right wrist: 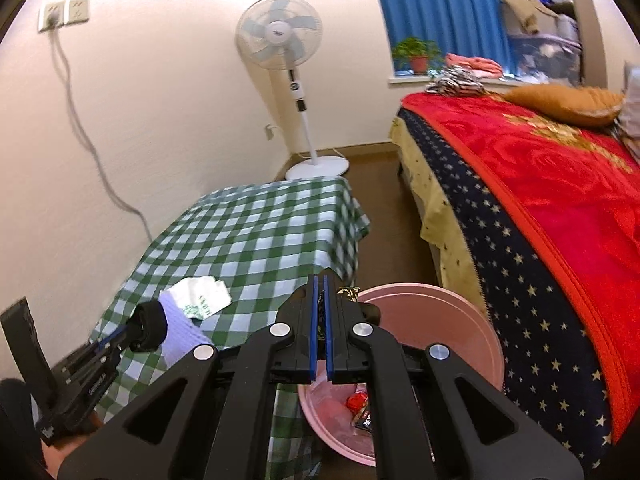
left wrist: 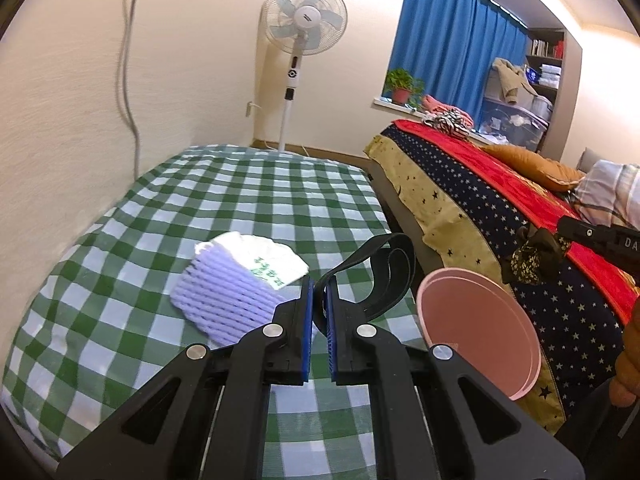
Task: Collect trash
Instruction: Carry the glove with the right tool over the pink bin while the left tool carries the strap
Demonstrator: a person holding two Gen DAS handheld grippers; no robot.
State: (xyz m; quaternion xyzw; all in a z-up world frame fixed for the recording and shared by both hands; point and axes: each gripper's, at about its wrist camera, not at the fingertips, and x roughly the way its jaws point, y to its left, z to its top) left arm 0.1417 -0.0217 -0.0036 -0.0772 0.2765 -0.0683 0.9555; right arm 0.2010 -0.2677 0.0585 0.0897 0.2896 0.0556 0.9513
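My left gripper (left wrist: 318, 284) is shut on a black elastic band (left wrist: 380, 272), whose loop stands up over the green checked table (left wrist: 240, 200). Just left of it on the table lies a lavender foam net (left wrist: 224, 296) with white printed paper (left wrist: 272, 256) tucked in it. My right gripper (right wrist: 320, 280) is shut on a dark bow with a gold pattern (right wrist: 349, 292), held above the pink bin (right wrist: 460, 320). In the left wrist view the same bow (left wrist: 532, 260) hangs just beyond the pink bin (left wrist: 480, 328). A red wrapper (right wrist: 356, 402) lies inside the bin.
The bin stands on the floor between the table and a bed with a red and star-patterned cover (right wrist: 560, 220). A white pedestal fan (right wrist: 300, 100) stands beyond the table by the wall. A cable (right wrist: 92, 152) hangs down the wall at left.
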